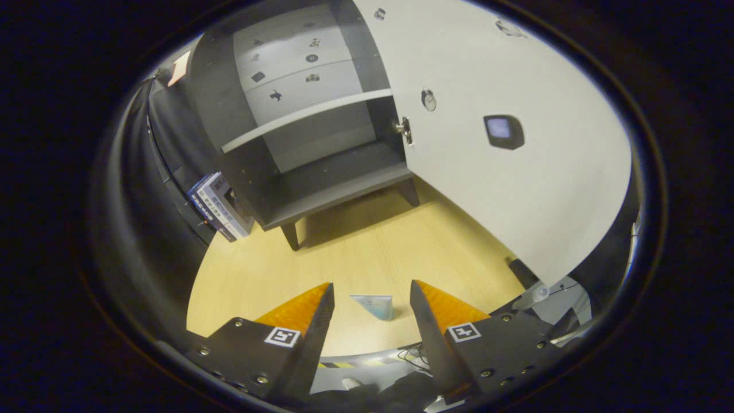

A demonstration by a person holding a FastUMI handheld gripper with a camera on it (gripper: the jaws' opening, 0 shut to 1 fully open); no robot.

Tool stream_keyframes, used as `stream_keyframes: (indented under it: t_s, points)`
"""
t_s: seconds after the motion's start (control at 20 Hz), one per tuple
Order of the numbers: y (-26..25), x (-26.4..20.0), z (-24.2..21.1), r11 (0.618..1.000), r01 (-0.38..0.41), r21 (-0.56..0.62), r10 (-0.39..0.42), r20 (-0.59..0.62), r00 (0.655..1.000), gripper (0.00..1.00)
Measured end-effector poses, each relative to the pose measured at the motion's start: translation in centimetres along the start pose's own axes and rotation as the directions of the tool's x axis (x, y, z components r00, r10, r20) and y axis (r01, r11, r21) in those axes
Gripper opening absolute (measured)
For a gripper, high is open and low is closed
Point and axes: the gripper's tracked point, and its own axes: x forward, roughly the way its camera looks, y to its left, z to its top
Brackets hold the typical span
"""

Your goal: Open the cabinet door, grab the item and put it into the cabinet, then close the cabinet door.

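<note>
Light wood makes up the table (367, 252), and a dark booth wall stands behind it. On the far side of the table sits a grey cabinet (321, 172) on short legs. Its white door (516, 189) is swung wide open to the right, with a silver hinge (403, 129) where it joins. Inside is one shelf (304, 117), bare on top and below. Some books (218, 206) lean against the cabinet's left side. Near us, the gripper (371, 295) has its jaws wide apart and holds nothing. A small pale blue packet (375, 306) lies on the table between the two fingers, touching neither.
</note>
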Motion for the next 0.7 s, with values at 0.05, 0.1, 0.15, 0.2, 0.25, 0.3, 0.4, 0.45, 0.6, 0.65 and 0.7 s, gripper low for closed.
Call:
stream_keyframes:
  t_s: [0.05, 0.1, 0.15, 0.2, 0.25, 0.3, 0.4, 0.45, 0.6, 0.65, 0.7]
  points:
    - [0.2, 0.9, -0.4, 1.0, 0.003, -0.019, -0.003, -0.013, 1.0, 0.78]
    - [0.4, 1.7, -0.8, 0.999, 0.009, -0.043, -0.01, -0.023, 1.0, 0.78]
    - [0.5, 2.4, -1.3, 0.997, 0.027, -0.071, -0.029, -0.025, 0.999, 0.78]
    - [0.1, 3.2, -1.6, 0.994, 0.059, -0.092, -0.062, -0.028, 0.998, 0.79]
    - [-0.4, 4.0, -2.2, 0.991, 0.084, -0.105, -0.088, -0.036, 0.995, 0.79]
    - [-0.6, 4.6, -2.7, 0.989, 0.096, -0.116, -0.103, -0.052, 0.993, 0.78]
    - [-0.8, 5.8, -3.6, 0.984, 0.116, -0.136, -0.127, -0.071, 0.989, 0.79]
    - [-1.0, 6.4, -3.9, 0.982, 0.125, -0.143, -0.136, -0.073, 0.988, 0.79]
    - [-1.1, 8.0, -4.8, 0.983, 0.129, -0.13, -0.143, -0.104, 0.984, 0.79]
    - [-1.1, 8.4, -5.1, 0.984, 0.131, -0.122, -0.145, -0.113, 0.983, 0.79]
    - [-1.3, 8.7, -5.4, 0.984, 0.136, -0.118, -0.151, -0.124, 0.981, 0.79]
